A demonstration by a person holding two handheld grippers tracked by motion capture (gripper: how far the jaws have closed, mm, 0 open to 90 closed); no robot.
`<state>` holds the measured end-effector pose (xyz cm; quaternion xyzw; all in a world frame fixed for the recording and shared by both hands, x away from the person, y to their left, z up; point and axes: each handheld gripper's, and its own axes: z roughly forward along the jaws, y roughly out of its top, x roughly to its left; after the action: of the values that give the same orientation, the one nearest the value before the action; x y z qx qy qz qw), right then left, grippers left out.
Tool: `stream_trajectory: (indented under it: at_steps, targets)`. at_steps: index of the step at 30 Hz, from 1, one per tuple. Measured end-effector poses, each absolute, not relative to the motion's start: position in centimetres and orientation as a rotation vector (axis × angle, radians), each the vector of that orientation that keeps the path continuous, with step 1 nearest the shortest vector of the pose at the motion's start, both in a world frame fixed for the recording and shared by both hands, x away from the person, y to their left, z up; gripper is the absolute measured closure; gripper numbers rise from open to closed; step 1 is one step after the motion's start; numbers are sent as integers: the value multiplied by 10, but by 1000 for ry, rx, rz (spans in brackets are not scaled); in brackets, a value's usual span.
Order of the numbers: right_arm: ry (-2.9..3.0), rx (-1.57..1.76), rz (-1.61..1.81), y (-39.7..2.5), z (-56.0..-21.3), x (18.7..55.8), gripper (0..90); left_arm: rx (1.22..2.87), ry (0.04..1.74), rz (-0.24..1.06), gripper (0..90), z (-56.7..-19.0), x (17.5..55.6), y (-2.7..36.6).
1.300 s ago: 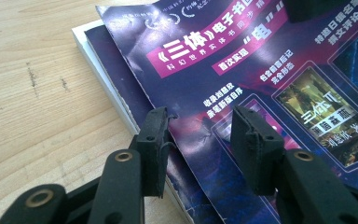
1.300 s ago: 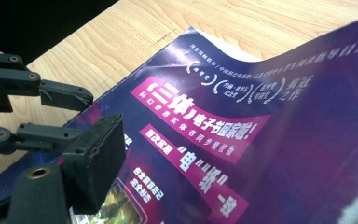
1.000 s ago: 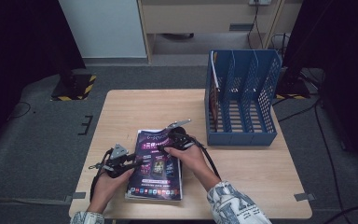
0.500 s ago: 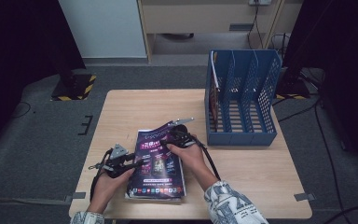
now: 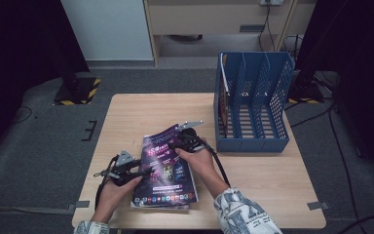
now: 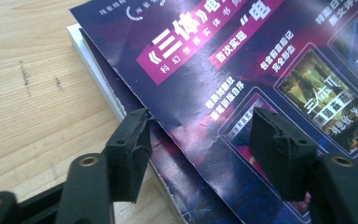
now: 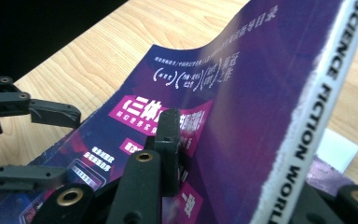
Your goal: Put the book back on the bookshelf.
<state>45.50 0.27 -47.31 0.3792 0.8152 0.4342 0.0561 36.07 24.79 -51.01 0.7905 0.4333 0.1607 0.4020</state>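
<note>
Lower centre: right gripper [image 5: 182, 138] pinches the magazine [image 5: 168, 170], its spine edge lifted higher than before — left gripper [image 5: 143, 171] spread over the cover edge.

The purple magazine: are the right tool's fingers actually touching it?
Touching. The right gripper view shows the magazine clamped at its spine between the right gripper fingers.

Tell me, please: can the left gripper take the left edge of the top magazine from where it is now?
Probably yes. The left gripper is open, with one jaw at the left edge of the top magazine and the other above its cover. Nothing lies between them; the right gripper holds the spine side, away from this edge.
</note>
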Motion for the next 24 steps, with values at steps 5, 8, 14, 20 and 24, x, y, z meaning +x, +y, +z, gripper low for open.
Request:
stream_trajectory:
  at_steps: [5, 8, 14, 20, 24]
  targets:
    - [2462, 1090, 1322, 2, -463, 452, 758, 2009, 1083, 394, 317, -510, 361, 247]
    - [2454, 1072, 1326, 0, -460, 451, 763, 2007, 1082, 393, 305, -510, 362, 247]
    - [2409, 1021, 1363, -3, -449, 446, 777, 1988, 1085, 373, 267, -510, 363, 247]
    - [2370, 961, 1389, -2, -439, 442, 784, 1969, 1082, 361, 239, -509, 364, 249]
    - [2359, 948, 1405, -2, -435, 440, 786, 1960, 1077, 345, 226, -509, 364, 248]
